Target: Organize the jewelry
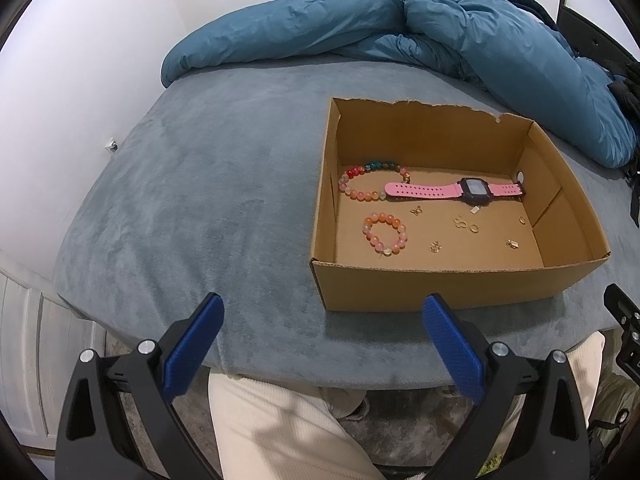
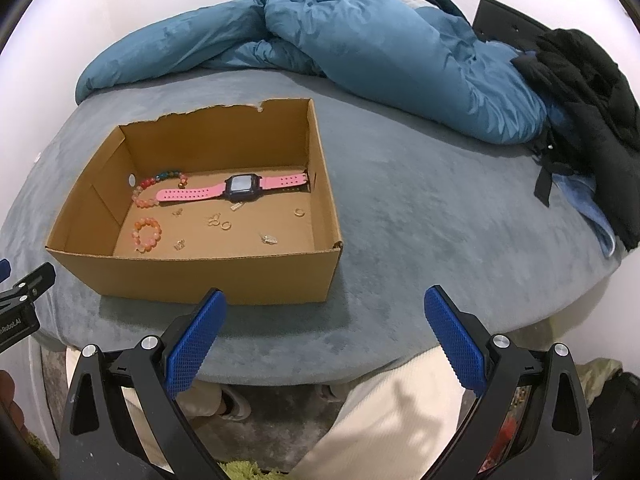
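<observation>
From the left wrist camera, the left gripper (image 1: 323,310) hangs just off the near edge of the bed (image 1: 192,208), its blue fingers (image 1: 194,346) spread wide apart with nothing between them. Ahead and to the right sits an open cardboard box (image 1: 440,284) on the grey-blue bed cover, and all the jewelry lies inside it: a pink watch (image 1: 456,191) stretched flat across the back, a long bead bracelet (image 1: 368,184) looped at the back left with one end of the watch strap lying over it, a small round bead bracelet (image 1: 385,233) nearer the front left, and a scatter of tiny gold rings and charms (image 1: 464,224) across the floor of the box. This view alone shows a white door (image 1: 24,360) low on the left. From the right wrist camera, the right gripper (image 2: 325,309) also hovers at the bed's near edge with its fingers (image 2: 456,344) held wide and empty; the box (image 2: 208,276) now lies ahead to the left, and the watch (image 2: 240,189), both bracelets and the gold bits (image 2: 218,222) read the same way inside it. Only this view shows a heap of black clothing (image 2: 588,120) at the far right of the bed. A rumpled teal duvet (image 2: 360,40) lies along the back, against a white wall (image 2: 80,8).
</observation>
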